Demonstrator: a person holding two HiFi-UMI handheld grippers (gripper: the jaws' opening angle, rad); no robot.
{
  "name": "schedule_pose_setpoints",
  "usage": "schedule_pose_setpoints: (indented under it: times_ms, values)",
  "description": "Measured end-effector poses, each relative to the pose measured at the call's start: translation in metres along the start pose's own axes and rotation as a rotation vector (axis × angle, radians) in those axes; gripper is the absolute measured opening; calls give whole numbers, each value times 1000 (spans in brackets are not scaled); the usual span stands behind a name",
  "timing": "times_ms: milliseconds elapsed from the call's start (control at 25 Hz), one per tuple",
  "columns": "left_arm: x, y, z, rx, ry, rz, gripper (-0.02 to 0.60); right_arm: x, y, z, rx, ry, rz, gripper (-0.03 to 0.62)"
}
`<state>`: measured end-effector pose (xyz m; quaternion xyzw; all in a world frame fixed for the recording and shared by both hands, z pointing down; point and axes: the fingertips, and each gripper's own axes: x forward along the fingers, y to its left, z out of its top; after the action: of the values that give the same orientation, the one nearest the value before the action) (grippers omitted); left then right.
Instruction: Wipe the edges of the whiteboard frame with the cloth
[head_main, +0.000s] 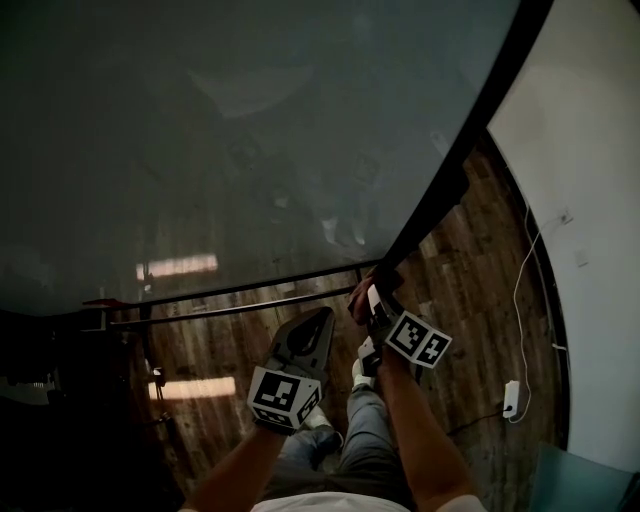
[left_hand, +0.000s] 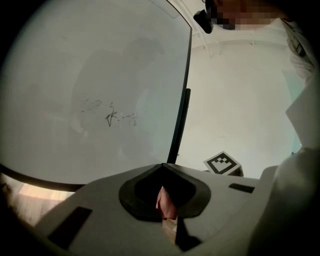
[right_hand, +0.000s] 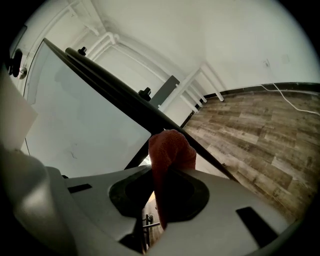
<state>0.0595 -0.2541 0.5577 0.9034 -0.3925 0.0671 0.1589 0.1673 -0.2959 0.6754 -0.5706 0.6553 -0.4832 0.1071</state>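
The whiteboard (head_main: 230, 130) fills the head view, its black frame edge (head_main: 450, 160) slanting down to the lower right corner. There my right gripper (head_main: 378, 300) is shut on a red cloth (head_main: 360, 296) that presses against the frame. In the right gripper view the cloth (right_hand: 172, 147) bulges out of the gripper (right_hand: 169, 169) and touches the dark frame bar (right_hand: 125, 100). My left gripper (head_main: 320, 322) hangs just left of it, below the board's bottom edge, jaws together and holding nothing that I can make out. The left gripper (left_hand: 165, 167) faces the board and its frame (left_hand: 181, 110).
Faint scribbles (left_hand: 117, 118) mark the board. A stand rail (head_main: 230, 308) runs under the bottom edge. Wooden floor (head_main: 470, 280) lies below, with a white cable and adapter (head_main: 512, 398) near the white wall (head_main: 590, 200). The person's legs (head_main: 345, 440) are beneath the grippers.
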Motion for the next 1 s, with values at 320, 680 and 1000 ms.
schedule_pose_setpoints:
  times_ms: [320,680,1000]
  values:
    - [23,7,-12,-2,14,-1,8,19,7,0,14,15,93,48]
    - [5,28,-18,-15,23,49,8,34,38,-20,-42,62,192,48]
    - [-30,60,-17,-27,8,116,8,51,82,-61,-69,128,258,48]
